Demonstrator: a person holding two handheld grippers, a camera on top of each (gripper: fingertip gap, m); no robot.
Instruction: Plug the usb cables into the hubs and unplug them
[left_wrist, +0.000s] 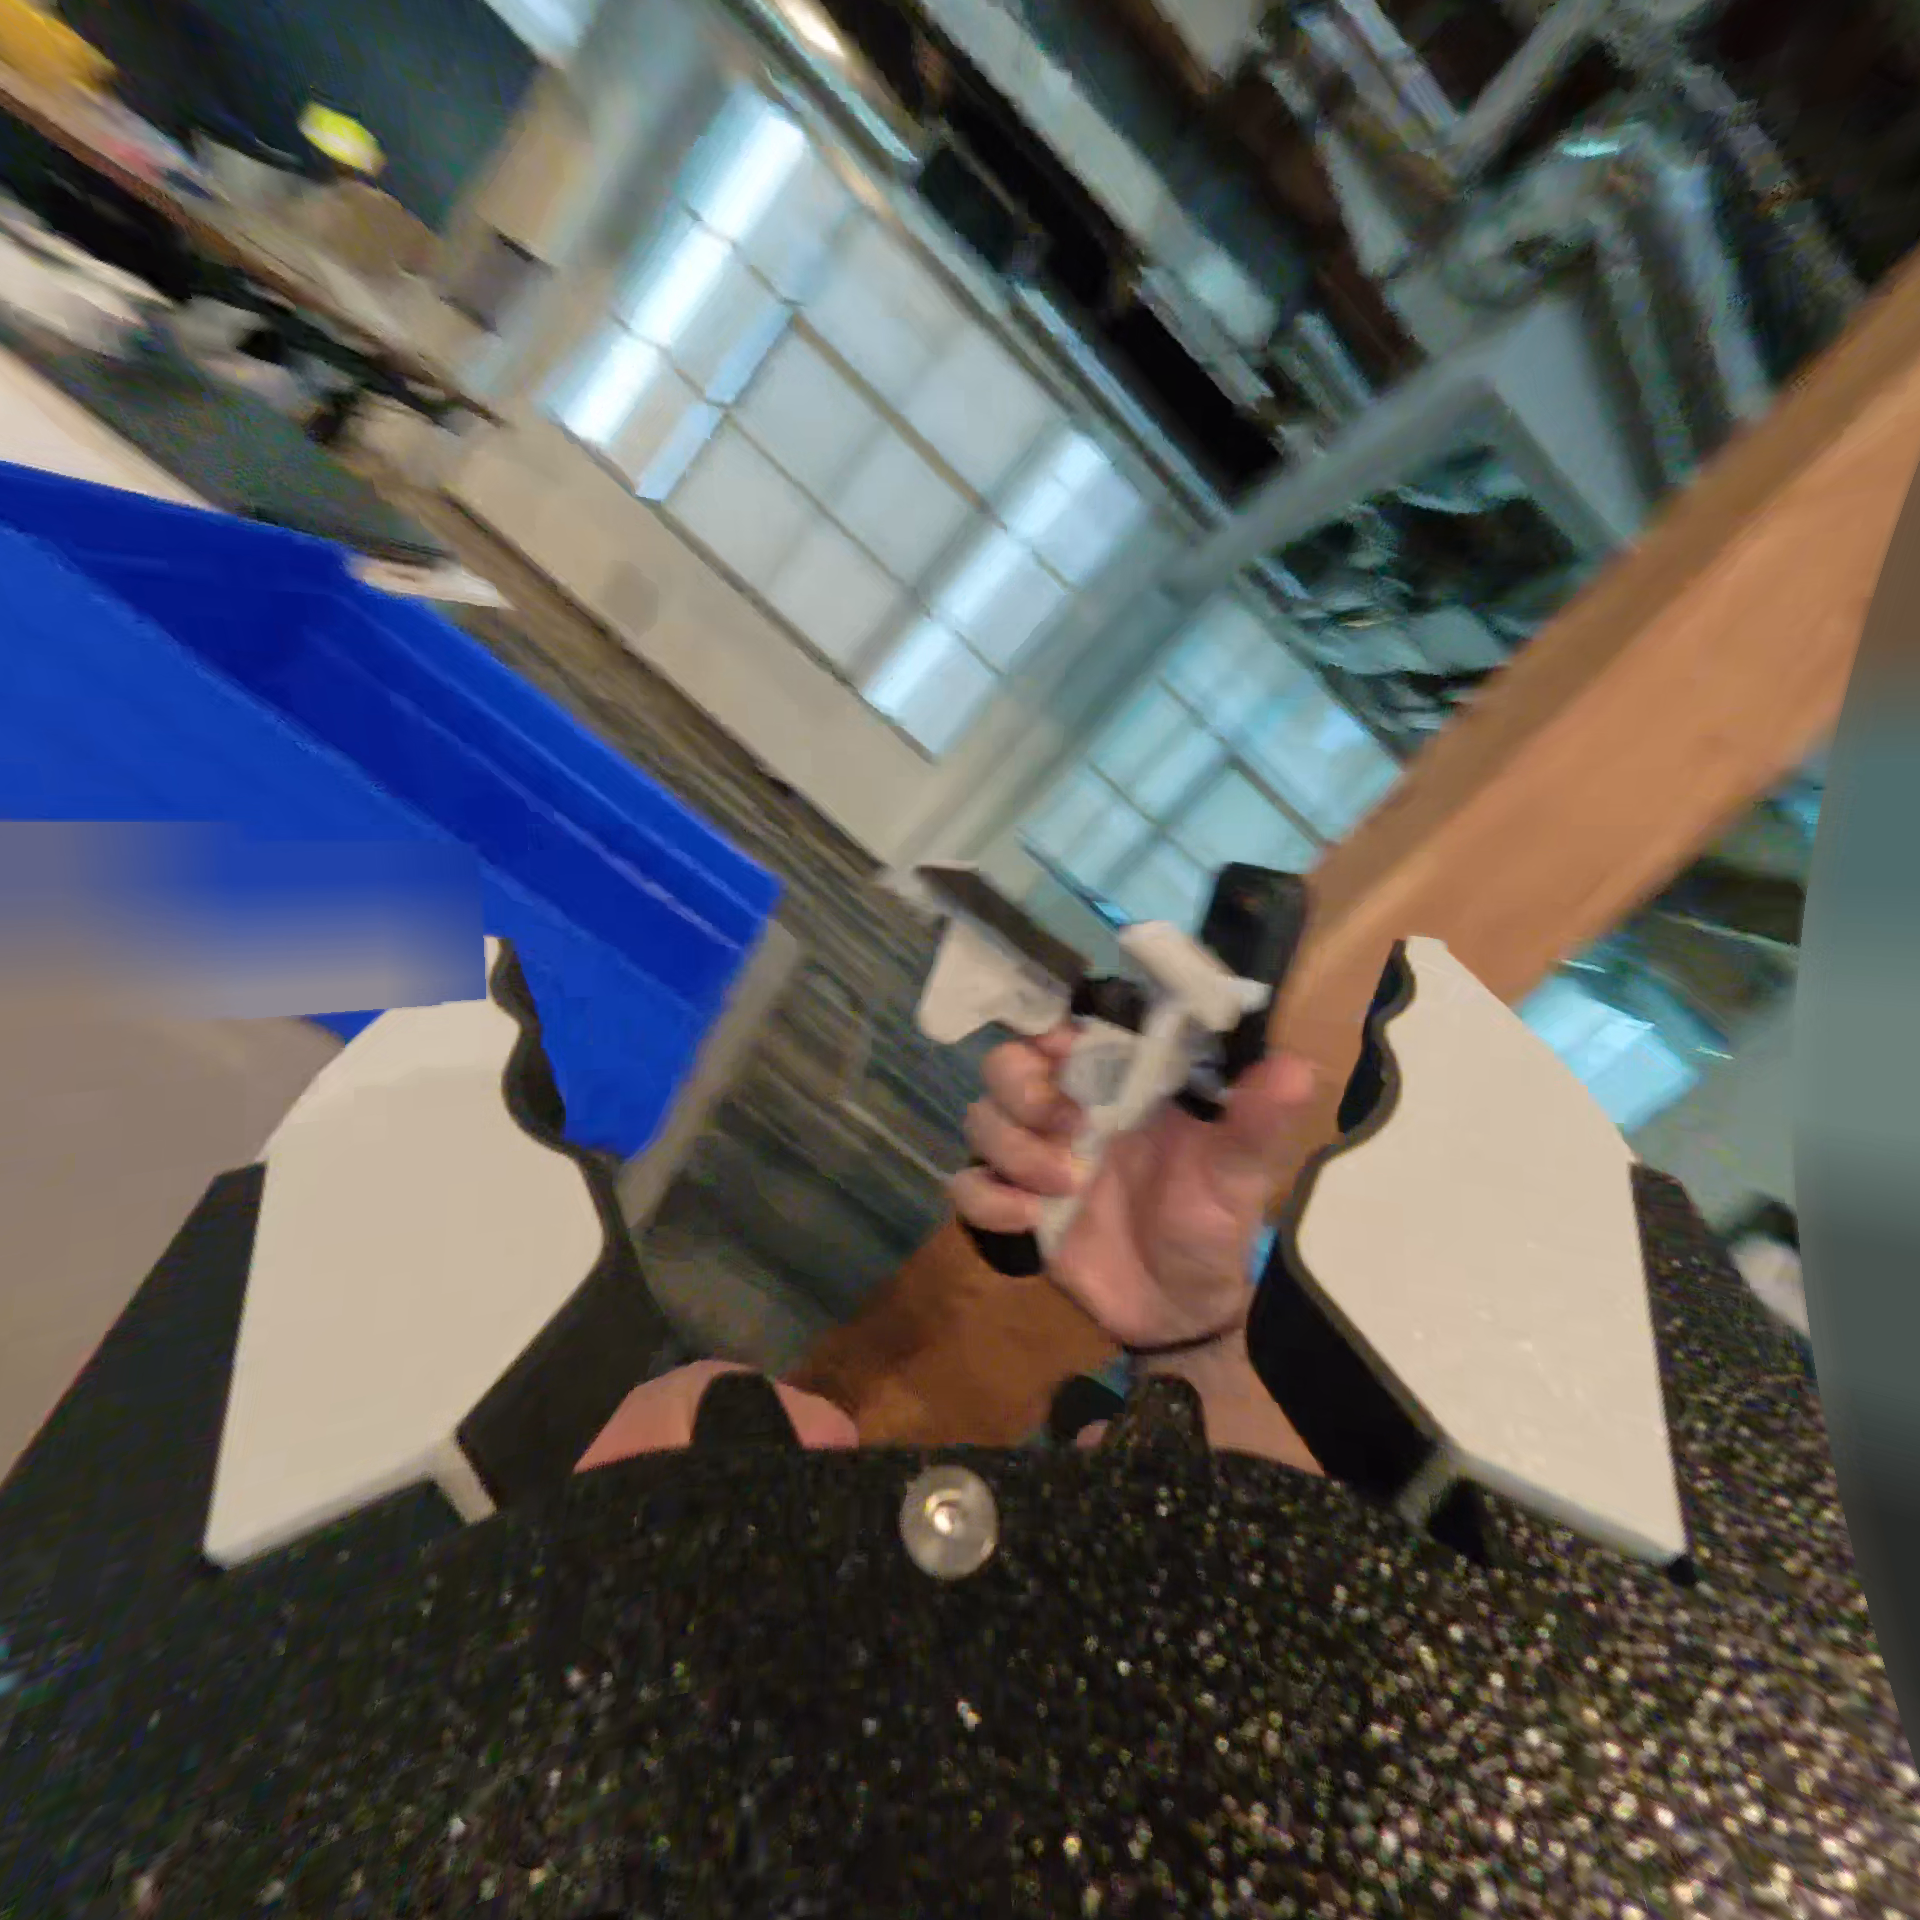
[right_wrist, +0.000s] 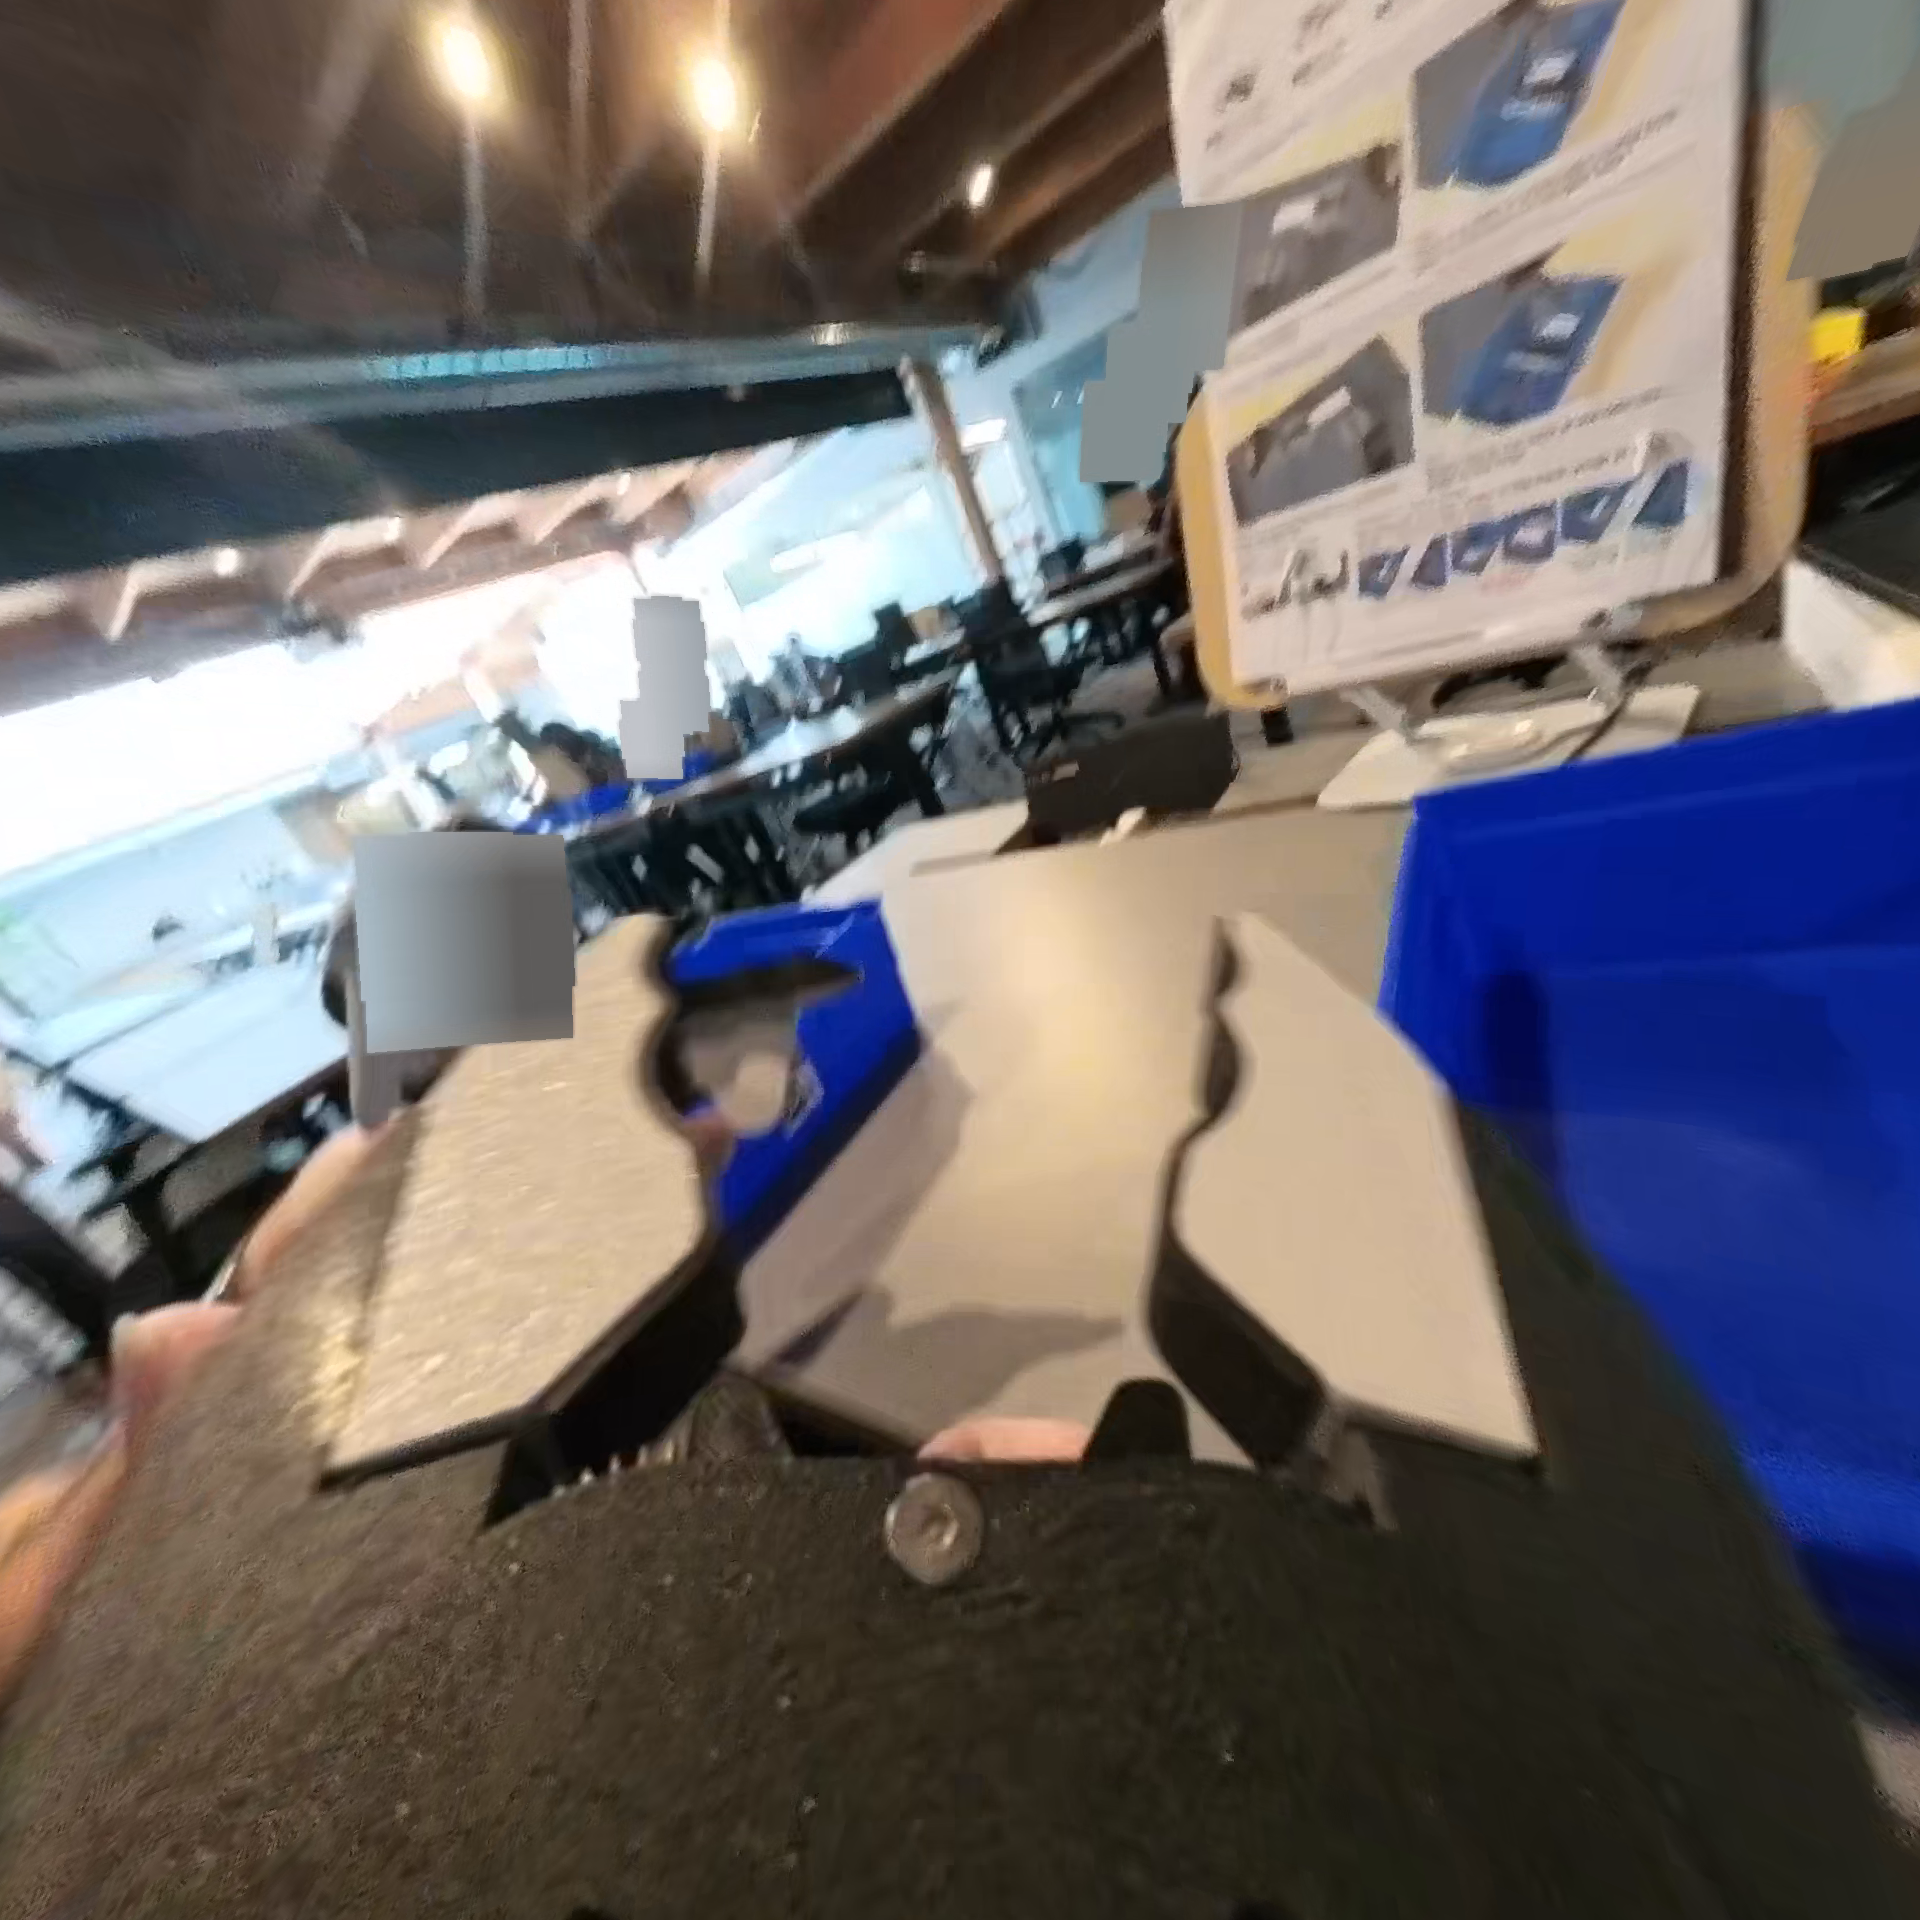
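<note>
No usb cable or hub shows in either view. Both views are blurred and tilted. My left gripper (left_wrist: 956, 966) is open and empty, held in the air. Beyond it in the left wrist view, a hand (left_wrist: 1153, 1216) holds my right gripper (left_wrist: 1122, 997) by its handle. In the right wrist view my right gripper (right_wrist: 945, 935) is open and empty, just above a grey table (right_wrist: 1049, 1018). Fingers of the holding hand show at the lower left of that view.
A blue bin (left_wrist: 312, 727) is close on the left, and a wooden edge (left_wrist: 1610, 727) runs along the right. On the grey table stand a tall blue bin (right_wrist: 1662, 1039), a smaller blue bin (right_wrist: 831, 1049), a black box (right_wrist: 1132, 769) and a poster board (right_wrist: 1455, 364) on a stand.
</note>
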